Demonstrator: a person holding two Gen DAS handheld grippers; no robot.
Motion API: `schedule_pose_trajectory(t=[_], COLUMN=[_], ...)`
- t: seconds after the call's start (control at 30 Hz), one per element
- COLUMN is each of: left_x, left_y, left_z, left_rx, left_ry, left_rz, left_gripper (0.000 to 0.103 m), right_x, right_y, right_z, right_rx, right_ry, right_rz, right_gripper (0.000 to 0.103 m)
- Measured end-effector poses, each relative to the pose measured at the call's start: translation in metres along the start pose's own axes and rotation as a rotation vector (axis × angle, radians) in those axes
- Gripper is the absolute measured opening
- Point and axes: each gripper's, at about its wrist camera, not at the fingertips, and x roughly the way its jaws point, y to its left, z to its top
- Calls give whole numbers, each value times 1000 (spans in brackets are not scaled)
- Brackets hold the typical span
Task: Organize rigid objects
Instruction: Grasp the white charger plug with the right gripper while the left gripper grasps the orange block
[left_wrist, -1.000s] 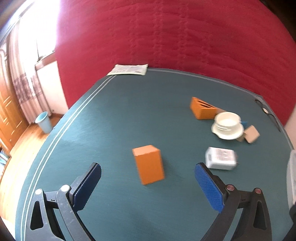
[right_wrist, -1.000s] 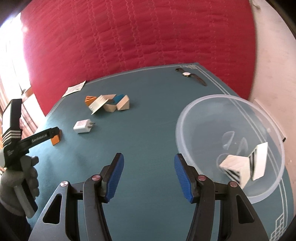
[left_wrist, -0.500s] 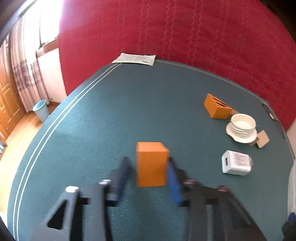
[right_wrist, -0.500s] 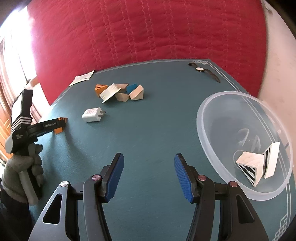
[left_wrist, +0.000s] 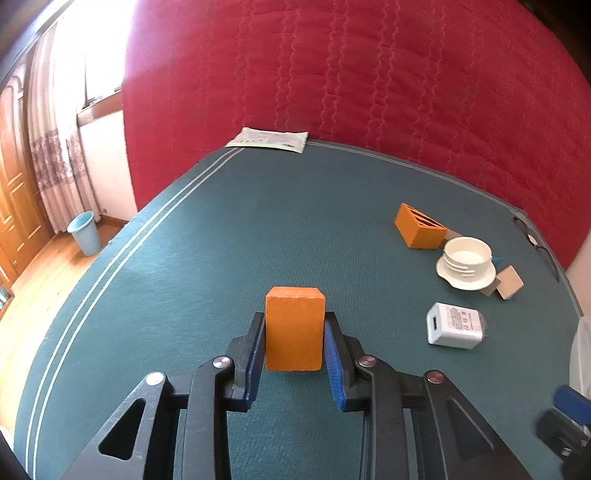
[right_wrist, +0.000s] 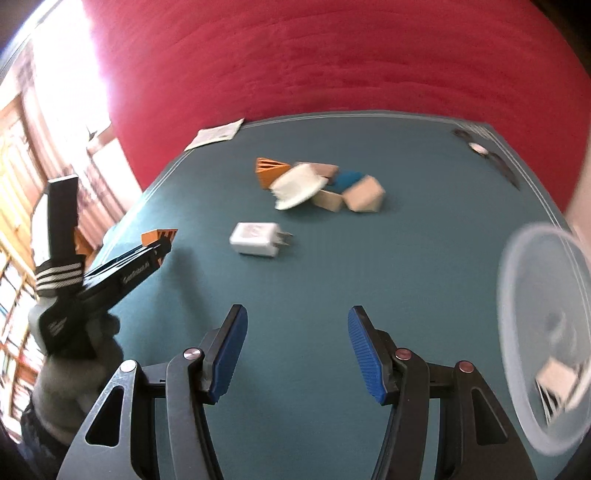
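The left gripper (left_wrist: 294, 341) pinches an orange block (left_wrist: 294, 328) between its blue pads (left_wrist: 333, 363), one pad flat against each side, and the block stands upright over the green table cloth (left_wrist: 221, 236); whether its base touches the cloth cannot be told. Off to the right lies a white charger (left_wrist: 453, 325) on its side, and beyond it a white cup on a saucer (left_wrist: 466, 263) sits beside an orange slotted wedge (left_wrist: 420, 227) and a small tan block (left_wrist: 509, 282). A paper sheet (left_wrist: 269, 139) lies at the far edge of the table against the red quilted backdrop (left_wrist: 369, 81). The right gripper (right_wrist: 293, 349) hangs above bare cloth with its fingers spread wide and nothing between them. From its view the same cluster of blocks appears past the charger, and a clear plastic bowl (right_wrist: 524, 295) sits at the right edge with a black-and-white striped piece (right_wrist: 557, 384) inside, blurred
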Motion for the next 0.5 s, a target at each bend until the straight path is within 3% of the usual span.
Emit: schedule_pose_trajectory(t=[0.2,0.5], left_x=[-1,-2], left_y=[13,20], left_z=[0,0], left_rx=[-47,-75], left_ry=[1,-1], left_rz=[33,47], left_gripper=[31,31], right_x=[52,85], right_y=[23,34], right_z=[21,42], right_rx=[-10,28], right_ry=[35,22], right_rz=[43,79], right_gripper=[58,58])
